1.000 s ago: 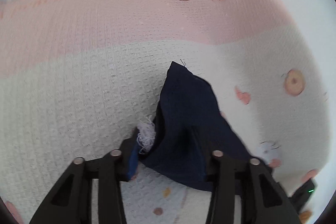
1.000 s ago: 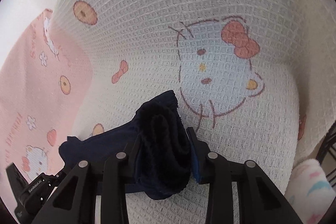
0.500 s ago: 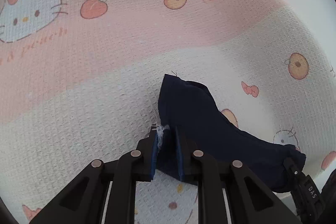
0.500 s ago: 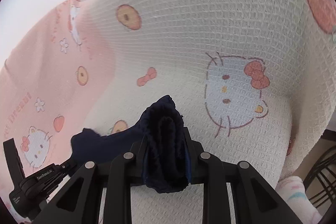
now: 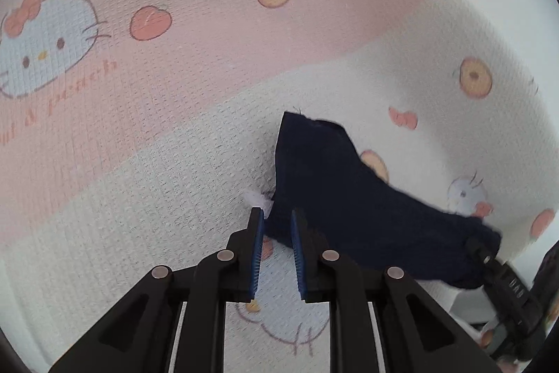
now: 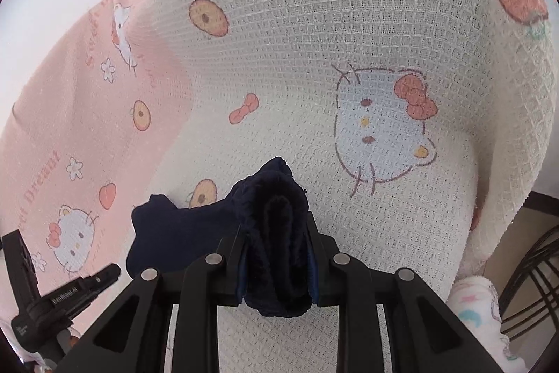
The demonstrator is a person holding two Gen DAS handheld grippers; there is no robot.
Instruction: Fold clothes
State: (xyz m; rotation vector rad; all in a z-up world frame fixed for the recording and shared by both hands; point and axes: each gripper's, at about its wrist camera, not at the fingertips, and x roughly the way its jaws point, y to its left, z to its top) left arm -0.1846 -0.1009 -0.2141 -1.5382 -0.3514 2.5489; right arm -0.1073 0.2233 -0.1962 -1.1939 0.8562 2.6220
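Above the pink-and-cream cartoon blanket [image 6: 349,23], a small navy garment [image 5: 335,198] hangs stretched, its edge pinched in the left gripper [image 5: 276,226] and its bunched, fuzzy end clamped in the right gripper [image 6: 277,254].

Print on the blanket and gripper

The blanket [image 6: 87,114] is showing "Dream" in pink script; the left gripper [image 6: 75,294] is bearing a small white label, too blurred to be reading for sure.
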